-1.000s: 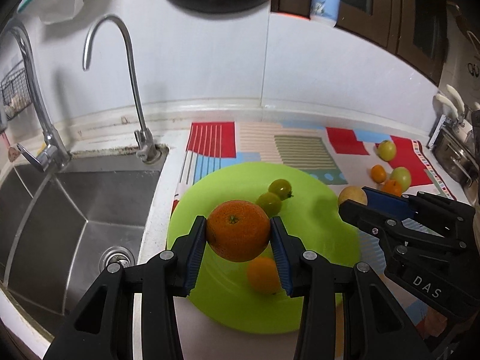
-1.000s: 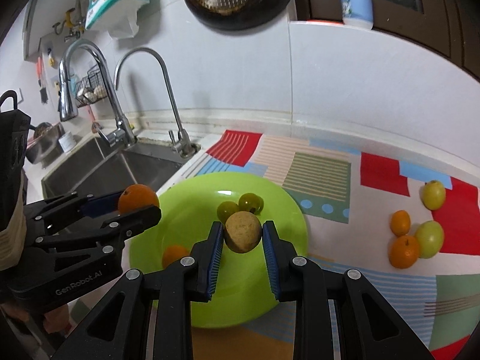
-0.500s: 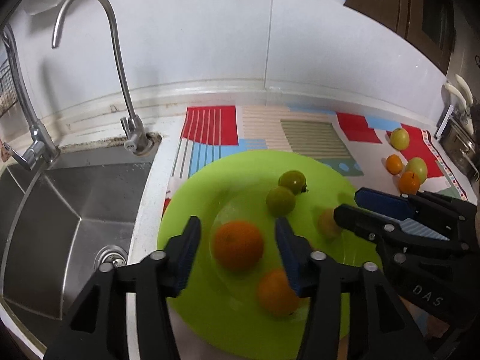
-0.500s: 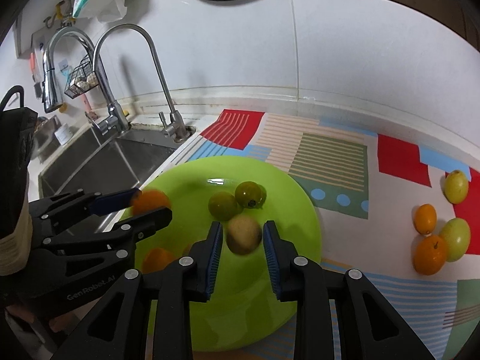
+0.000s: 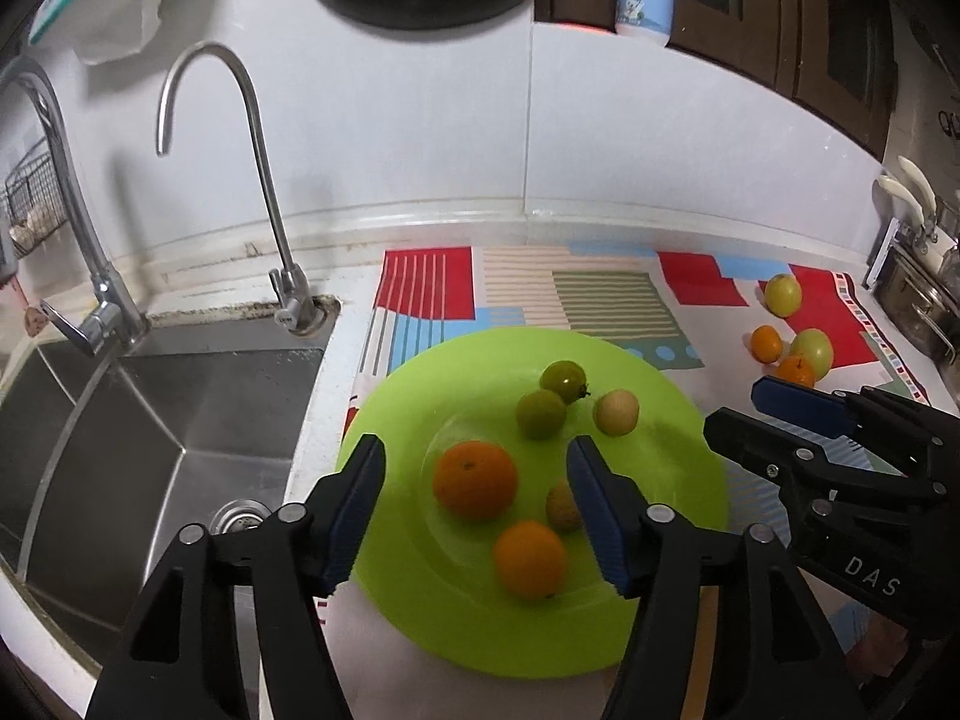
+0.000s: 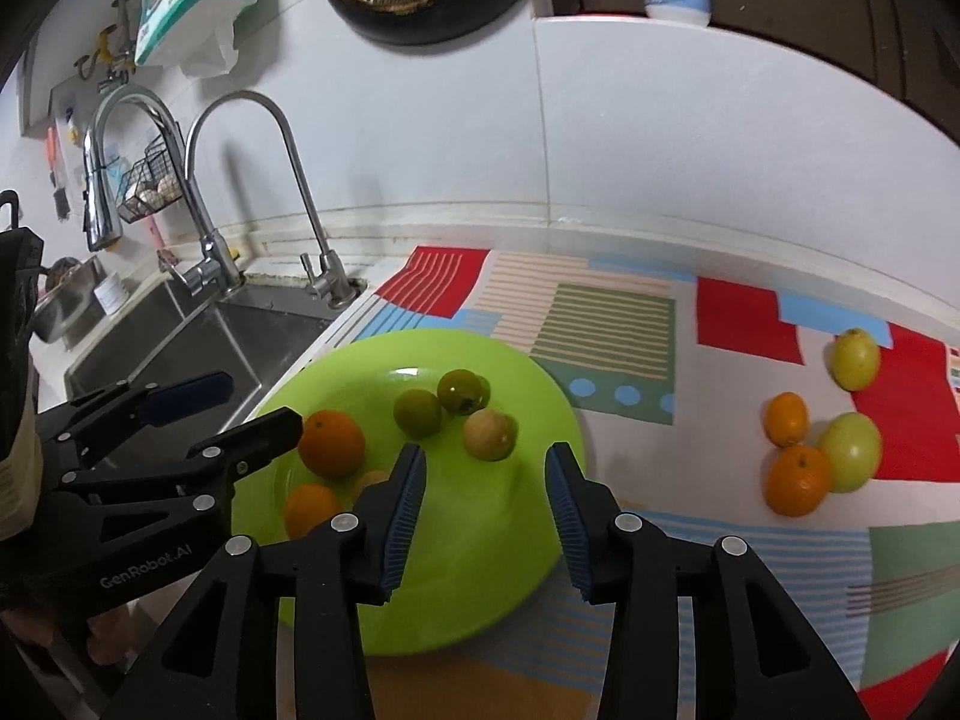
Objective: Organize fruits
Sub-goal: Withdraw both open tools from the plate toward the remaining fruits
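Note:
A lime green plate [image 5: 672, 420] [image 6: 480, 570] lies on the patterned mat beside the sink. On it rest a large orange [image 5: 475, 480] [image 6: 331, 443], a smaller orange [image 5: 529, 558] [image 6: 312, 507], two green fruits [image 5: 541, 413] [image 6: 417, 412], a pale yellowish fruit [image 5: 615, 411] [image 6: 489, 433] and a small tan fruit [image 5: 561, 507]. My left gripper [image 5: 477, 507] [image 6: 207, 408] is open and empty above the large orange. My right gripper [image 6: 485, 507] [image 5: 762, 414] is open and empty just before the pale fruit.
Several loose fruits lie on the mat at the right: two oranges [image 6: 798, 479] [image 6: 786, 418] and two green ones [image 6: 851, 441] [image 6: 855, 358]. A steel sink [image 5: 150, 420] with two faucets [image 5: 264, 180] is at the left. A wall stands behind.
Both grippers opened and let go: the large orange and the pale fruit now rest on the plate. Both grippers pulled back a little.

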A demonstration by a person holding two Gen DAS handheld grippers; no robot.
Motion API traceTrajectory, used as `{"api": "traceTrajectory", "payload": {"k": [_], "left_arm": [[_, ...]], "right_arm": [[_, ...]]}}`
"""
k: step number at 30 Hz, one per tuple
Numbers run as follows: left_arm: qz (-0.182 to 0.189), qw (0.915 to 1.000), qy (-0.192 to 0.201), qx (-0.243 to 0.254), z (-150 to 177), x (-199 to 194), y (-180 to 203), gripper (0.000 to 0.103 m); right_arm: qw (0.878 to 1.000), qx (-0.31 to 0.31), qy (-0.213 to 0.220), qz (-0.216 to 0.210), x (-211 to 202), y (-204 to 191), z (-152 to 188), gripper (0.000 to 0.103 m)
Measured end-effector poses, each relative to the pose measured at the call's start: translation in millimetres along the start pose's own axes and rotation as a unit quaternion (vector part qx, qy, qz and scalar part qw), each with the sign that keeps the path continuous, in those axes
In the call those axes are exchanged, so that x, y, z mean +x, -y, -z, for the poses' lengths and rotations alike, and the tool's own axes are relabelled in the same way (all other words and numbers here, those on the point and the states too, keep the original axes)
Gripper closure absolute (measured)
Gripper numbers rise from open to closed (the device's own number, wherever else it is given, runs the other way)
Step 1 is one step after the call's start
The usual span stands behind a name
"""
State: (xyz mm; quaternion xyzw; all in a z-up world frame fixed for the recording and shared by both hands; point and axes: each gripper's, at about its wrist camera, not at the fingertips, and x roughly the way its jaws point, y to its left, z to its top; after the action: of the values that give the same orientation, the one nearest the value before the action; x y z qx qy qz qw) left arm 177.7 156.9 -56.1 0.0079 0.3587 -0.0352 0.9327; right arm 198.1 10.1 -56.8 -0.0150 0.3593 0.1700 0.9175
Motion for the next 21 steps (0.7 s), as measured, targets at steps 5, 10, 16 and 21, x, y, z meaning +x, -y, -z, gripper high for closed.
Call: {"api": "traceTrajectory", "payload": {"k": [5,10,16,21], "left_arm": [[-0.011,0.9998,0.017,-0.001,-0.3,-19.4,6.4,0.033],[-0.017,0.9991,0.038,0.009,0.1,-39.8,17.1,0.032],[-0.019,0.9976,0.063,0.021,2.7,-62.6,34.7,0.026],[-0.016,0.9963,0.080,0.027,3.3,-75.8,50.2,0.021]], "right_arm": [[1.000,0.005,0.018,0.012,-21.3,3.5,4.4,0.052],[0.999,0.009,0.034,0.021,-40.9,7.8,8.8,0.051],[0.998,0.017,0.052,0.030,-64.4,17.1,16.2,0.046],[0.997,0.022,0.063,0.040,-82.8,29.3,20.9,0.044]]}}
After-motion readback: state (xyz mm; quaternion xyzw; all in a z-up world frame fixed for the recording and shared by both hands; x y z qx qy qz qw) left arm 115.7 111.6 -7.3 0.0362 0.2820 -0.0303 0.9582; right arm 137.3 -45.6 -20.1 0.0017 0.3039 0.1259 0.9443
